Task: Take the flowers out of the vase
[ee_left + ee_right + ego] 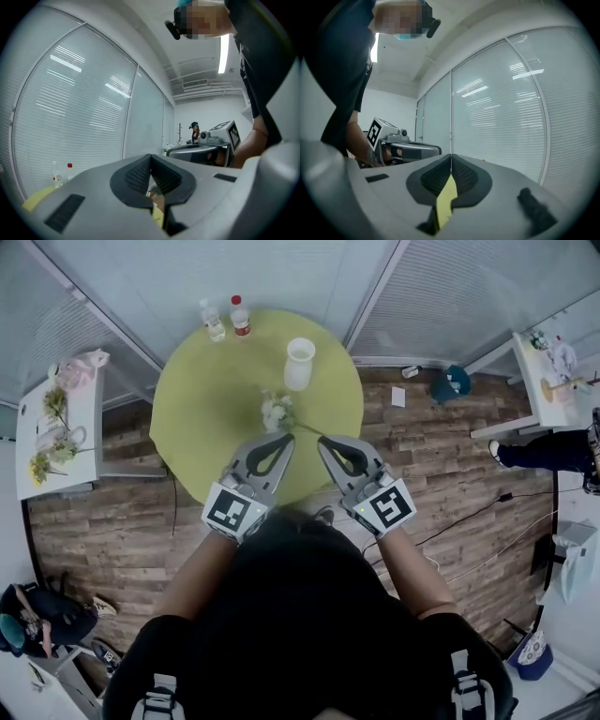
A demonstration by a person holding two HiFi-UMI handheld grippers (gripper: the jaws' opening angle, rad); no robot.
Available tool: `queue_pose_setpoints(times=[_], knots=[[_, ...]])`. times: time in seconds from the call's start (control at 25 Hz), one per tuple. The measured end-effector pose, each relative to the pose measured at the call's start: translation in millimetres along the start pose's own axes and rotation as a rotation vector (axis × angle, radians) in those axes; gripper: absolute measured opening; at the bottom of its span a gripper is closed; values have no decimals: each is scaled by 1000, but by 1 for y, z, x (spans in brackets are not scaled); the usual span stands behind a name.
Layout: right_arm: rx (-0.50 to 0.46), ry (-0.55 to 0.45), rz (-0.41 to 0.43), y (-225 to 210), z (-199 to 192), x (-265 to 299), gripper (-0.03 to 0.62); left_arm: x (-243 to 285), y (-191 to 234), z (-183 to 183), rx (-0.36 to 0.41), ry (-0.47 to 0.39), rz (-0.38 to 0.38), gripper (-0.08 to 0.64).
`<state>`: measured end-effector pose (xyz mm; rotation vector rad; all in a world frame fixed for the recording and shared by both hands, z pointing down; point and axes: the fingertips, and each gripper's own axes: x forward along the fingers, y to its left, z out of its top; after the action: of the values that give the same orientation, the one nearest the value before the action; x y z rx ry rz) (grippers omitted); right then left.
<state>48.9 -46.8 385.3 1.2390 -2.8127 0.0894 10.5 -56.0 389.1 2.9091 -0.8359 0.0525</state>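
Head view: a white flower sprig (277, 412) shows outside the white vase (299, 363), over the green table (202, 399), its stem reaching toward the right gripper (322, 440). Left gripper view: the left gripper (150, 161) is clenched, empty. Right gripper view: jaws clenched, no stem seen between them; removal looks done, and the next move likely calls for setting the sprig aside.

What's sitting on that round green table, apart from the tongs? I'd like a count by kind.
Bottles: 2 (clear-capped bottle, red-capped bottle)
Vase: 1, white
Flower bunch: 1, white, out of the vase
Total: 4
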Motion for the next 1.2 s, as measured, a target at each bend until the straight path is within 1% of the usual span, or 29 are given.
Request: queue_pose_setpoints(times=[0.16,0.28,0.4,0.52,0.6,0.72,0.88,1.0,1.12,1.2], knots=[[-4,-14,-9,-3,11,-4,19,3,-3,6,9,35,-12,12],[-12,-19,-17,-6,15,-6,20,6,-4,12,22,20,-11,12],[-10,-25,-16,-8,18,-8,19,8,-5,11,10,12,-9,12],[5,-24,-17,-9,17,-9,19,7,-6,9,7,36,-8,12],[7,-22,-22,-11,17,-10,19,8,-7,12,13,15,-8,12],[7,-17,-27,-12,13,-14,18,7,-9,11,17,32,-5,12],[9,-19,-31,-11,13,-14,18,5,-10,8,10,23,-7,12],[7,-21,-28,-9,14,-13,18,3,-11,8,16,16,-5,12],[3,-17,-23,-6,14,-15,18,2,-13,7,44,15,-4,12],[0,-19,-23,-4,16,-16,18,1,-15,6,49,19,-4,12]])
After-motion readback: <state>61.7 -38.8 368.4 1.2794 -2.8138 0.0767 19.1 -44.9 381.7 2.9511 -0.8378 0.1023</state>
